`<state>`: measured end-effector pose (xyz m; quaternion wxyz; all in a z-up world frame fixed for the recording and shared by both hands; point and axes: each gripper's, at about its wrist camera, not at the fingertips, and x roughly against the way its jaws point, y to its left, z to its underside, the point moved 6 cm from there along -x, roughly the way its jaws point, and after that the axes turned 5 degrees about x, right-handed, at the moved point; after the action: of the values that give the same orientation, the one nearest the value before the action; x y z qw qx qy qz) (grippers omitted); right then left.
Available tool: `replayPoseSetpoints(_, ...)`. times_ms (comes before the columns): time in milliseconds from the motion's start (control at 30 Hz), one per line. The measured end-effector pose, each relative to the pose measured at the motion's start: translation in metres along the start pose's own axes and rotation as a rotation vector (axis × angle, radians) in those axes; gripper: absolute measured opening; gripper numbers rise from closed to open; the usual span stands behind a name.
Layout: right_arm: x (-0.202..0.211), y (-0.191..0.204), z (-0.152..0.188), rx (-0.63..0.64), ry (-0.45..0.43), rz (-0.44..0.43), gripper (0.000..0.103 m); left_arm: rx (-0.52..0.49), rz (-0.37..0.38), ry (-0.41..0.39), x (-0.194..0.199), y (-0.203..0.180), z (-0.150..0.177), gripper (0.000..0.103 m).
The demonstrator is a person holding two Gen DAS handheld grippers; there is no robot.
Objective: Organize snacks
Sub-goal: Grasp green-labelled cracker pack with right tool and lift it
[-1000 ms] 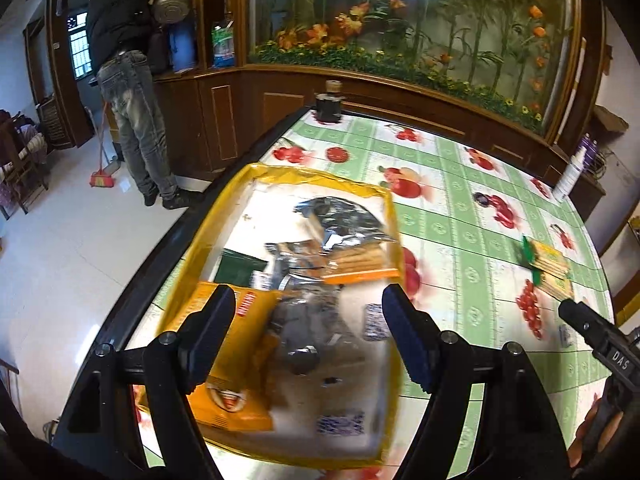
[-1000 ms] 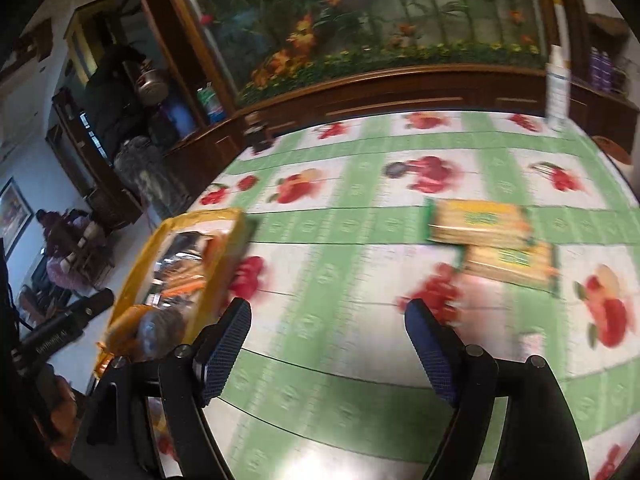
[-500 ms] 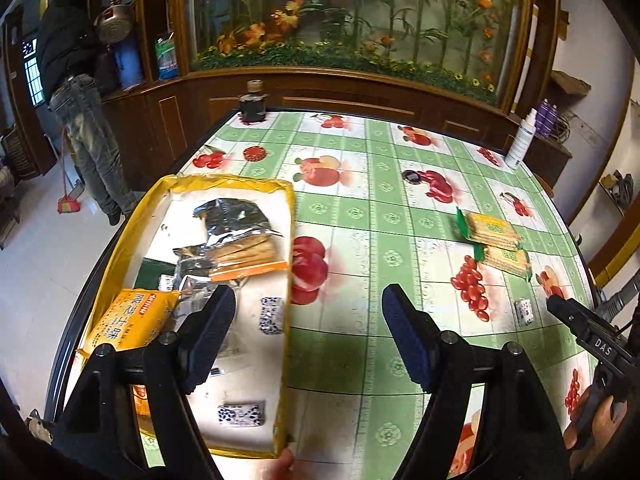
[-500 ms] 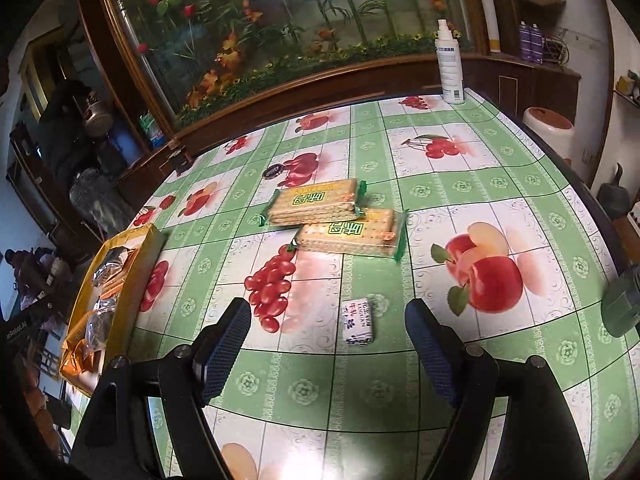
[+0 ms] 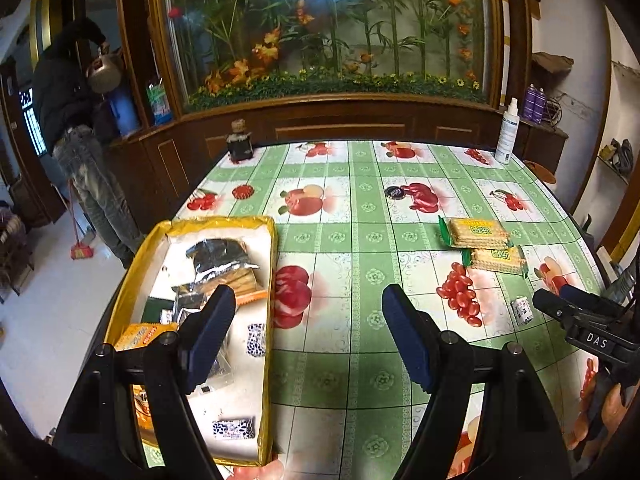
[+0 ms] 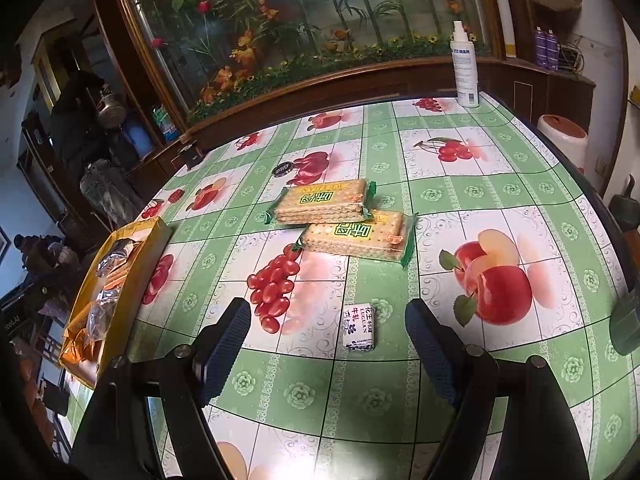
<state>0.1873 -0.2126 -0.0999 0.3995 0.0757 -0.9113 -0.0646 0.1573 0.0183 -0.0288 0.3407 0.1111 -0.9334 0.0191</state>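
Evidently the step in hand is fetching the next loose snack. The right hand-held gripper [image 6: 328, 344] hangs released, jaws spread and empty, just above a small wrapped nougat candy [image 6: 359, 327] lying on the counter [image 6: 500, 168]. Two cracker packs [image 6: 340, 220], overlapping at a corner, lie farther off. The yellow tray [image 5: 272, 264], already holding several snacks, sits at the counter's left edge, well apart from them. The left hand-held gripper [image 5: 308, 328] is likewise released and empty beside the tray. Next, probably: lower the right jaws astride the candy and close gently.
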Motion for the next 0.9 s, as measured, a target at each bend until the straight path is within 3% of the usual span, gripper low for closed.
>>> replayPoseSetpoints(333,-0.006,0.0,-0.009,0.057,0.0,-0.004,0.084,-0.04,0.018,-0.027,-0.003,-0.02,-0.01,0.076)
replayPoseSetpoints(533,-0.015,0.007,-0.018,0.167,-0.009,-0.08,0.085,-0.084,0.072,-0.019,-0.014,-0.04,-0.014,0.076)
replayPoseSetpoints(900,-0.058,-0.006,-0.038,0.311,0.077,-0.086,0.086,-0.225,0.251,0.103,-0.067,-0.092,-0.021,0.076)
